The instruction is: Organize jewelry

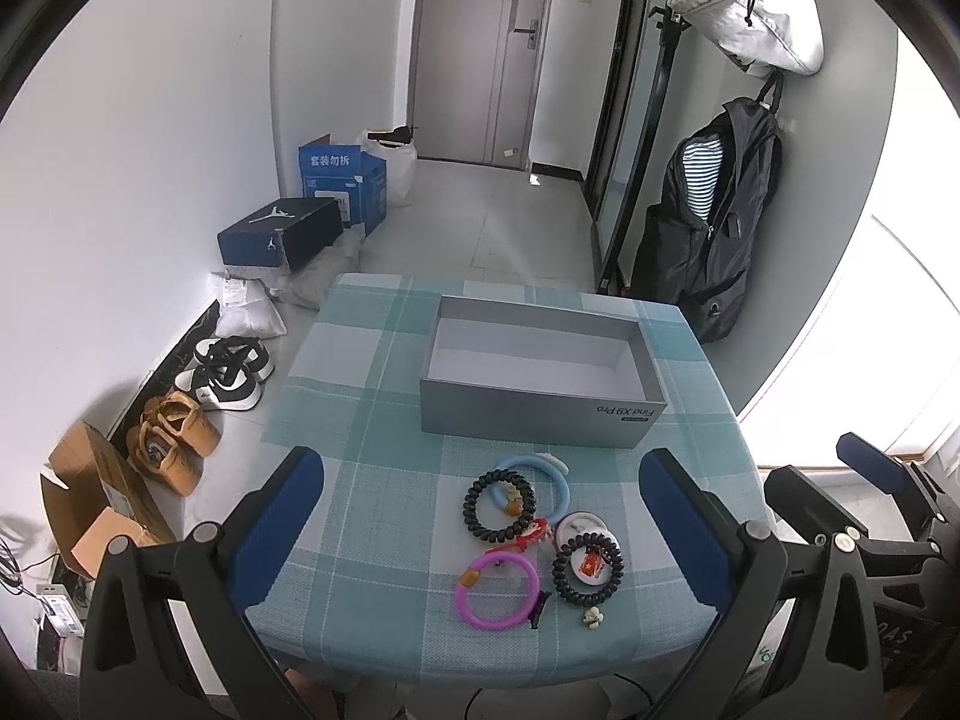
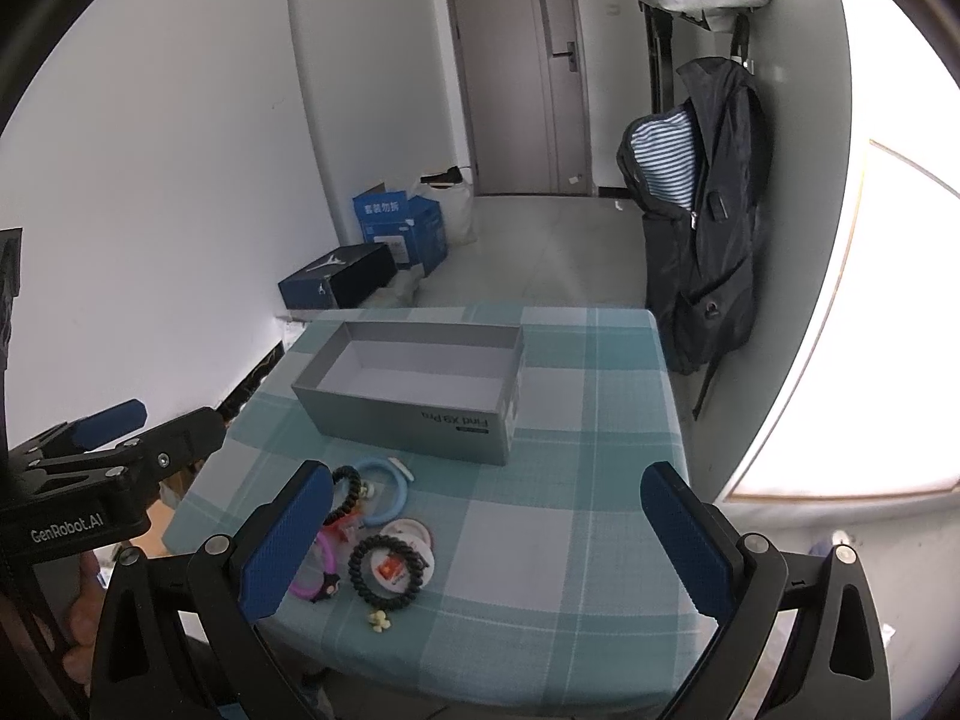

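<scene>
An open grey box (image 1: 528,414) stands empty mid-table on the teal checked cloth (image 1: 372,420). In front of it lies a jewelry pile: a light blue ring (image 1: 561,483), a black coil bracelet (image 1: 499,508), a pink ring (image 1: 497,594), a second black coil bracelet (image 1: 588,567) on a white round badge (image 1: 570,525), a red charm (image 1: 531,534) and a small pale charm (image 1: 593,617). My left gripper (image 1: 480,531) hovers open over the pile, holding nothing. My right gripper (image 2: 489,546) is open too, right of the coil bracelet (image 2: 384,573), with the box (image 2: 408,423) ahead.
The table's near edge is just under both grippers. On the floor to the left are shoes (image 1: 228,375), cardboard boxes (image 1: 96,492) and a dark shoebox (image 1: 282,234). A black backpack (image 1: 708,228) hangs by the table's far right corner. A closed door (image 1: 474,48) is behind.
</scene>
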